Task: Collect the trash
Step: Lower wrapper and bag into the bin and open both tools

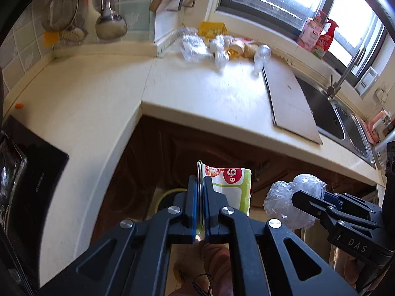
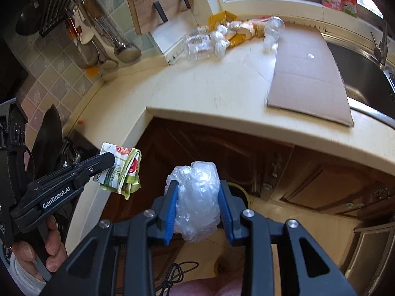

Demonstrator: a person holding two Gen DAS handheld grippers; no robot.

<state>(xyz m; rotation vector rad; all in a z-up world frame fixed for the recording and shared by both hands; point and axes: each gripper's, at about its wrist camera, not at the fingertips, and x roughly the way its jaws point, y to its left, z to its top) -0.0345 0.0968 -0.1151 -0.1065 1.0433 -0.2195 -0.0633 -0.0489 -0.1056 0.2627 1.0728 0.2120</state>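
Observation:
My left gripper (image 1: 200, 185) is shut on a flat green, white and red food wrapper (image 1: 233, 187), held in the air off the counter's front edge; the same wrapper (image 2: 122, 170) hangs crumpled in the right wrist view. My right gripper (image 2: 198, 190) is shut on a ball of crumpled clear plastic (image 2: 197, 197), also seen beside the left one as a clear plastic ball (image 1: 291, 197). More trash (image 1: 217, 45) lies heaped at the back of the counter under the window: clear plastic containers, wrappers, a yellow packet and a clear bottle (image 1: 261, 56).
A flat cardboard sheet (image 1: 288, 103) lies on the cream counter (image 1: 197, 93) beside the steel sink (image 1: 345, 123) and tap. A black hob (image 1: 29, 172) sits at left, utensils hang on the tiled wall, brown cabinet doors (image 2: 222, 153) stand below, and a black cable lies on the floor.

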